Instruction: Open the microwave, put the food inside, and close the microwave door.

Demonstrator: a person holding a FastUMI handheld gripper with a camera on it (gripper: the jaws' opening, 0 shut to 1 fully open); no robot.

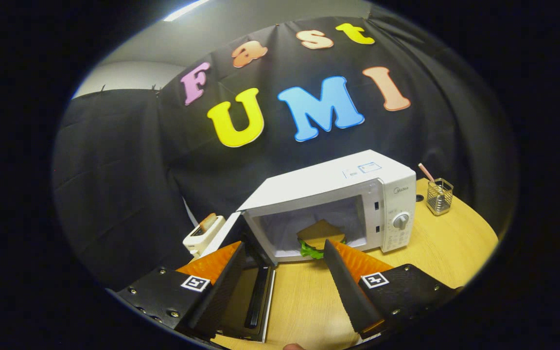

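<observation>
White plastic toaster sits at the far left of the wooden desk, with a slice of bread poking out of its slot, just beside the microwave's swung-out door. That microwave door hangs fully open toward the viewer, its dark inner pane and handle showing just behind the left finger, so the cavity is free to reach into. Next comes the microwave itself, a white box with its opening turned to the tongs. Inside, near the front lip of the cavity, rests the sandwich: brown bread on top, a frill of green lettuce spilling at its lower edge. It appears to lie on the cavity floor, just ahead of the fingertips, its right part hidden by the right finger. The tongs stand spread wide, the fingers well apart and clasping nothing; neither visibly presses the food. By that, the food looks delivered and let go, so the remaining step is probably shutting the door, which lies close to the left finger and would need a push from its outer side. Right of the cavity is the control panel with its knob, and further right a metal mesh holder with a pink utensil stands near the desk's back edge, well out of the door's sweep.
</observation>
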